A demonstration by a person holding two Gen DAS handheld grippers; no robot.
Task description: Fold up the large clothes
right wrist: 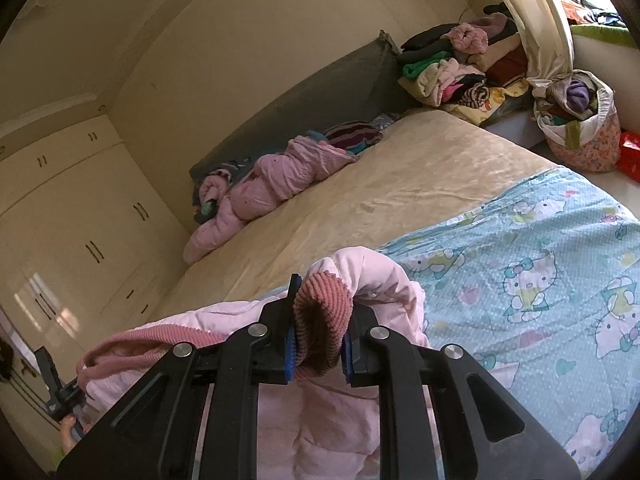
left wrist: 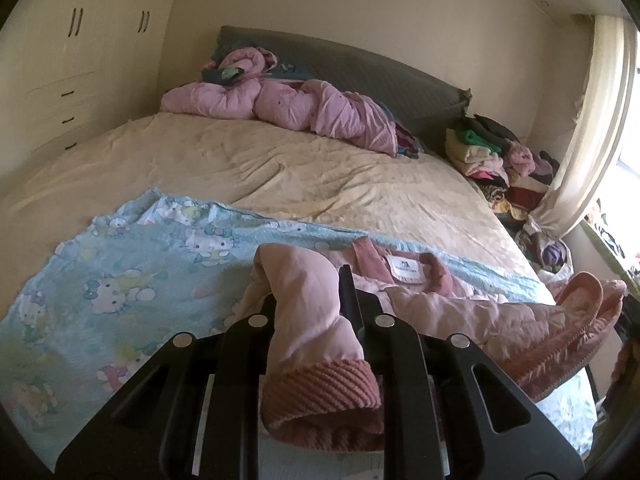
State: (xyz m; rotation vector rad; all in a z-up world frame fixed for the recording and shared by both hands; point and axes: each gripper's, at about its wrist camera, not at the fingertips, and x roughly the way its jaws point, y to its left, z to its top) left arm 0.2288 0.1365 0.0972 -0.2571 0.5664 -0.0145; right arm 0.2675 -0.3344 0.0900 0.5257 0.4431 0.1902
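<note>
**Pink jacket held by both cuffs over the bed**

The bed [left wrist: 280, 168] is filling mid-frame, its blue cartoon-print blanket [left wrist: 120, 280] spreading lower left. The pink jacket [left wrist: 460, 312] is lying on that blanket, lower centre. My left gripper [left wrist: 312, 300] is pinching one sleeve, ribbed cuff [left wrist: 320, 384] hanging low. My right gripper [right wrist: 320, 320] is clamping narrowly on the other ribbed cuff [right wrist: 320, 304], bottom centre.
</note>
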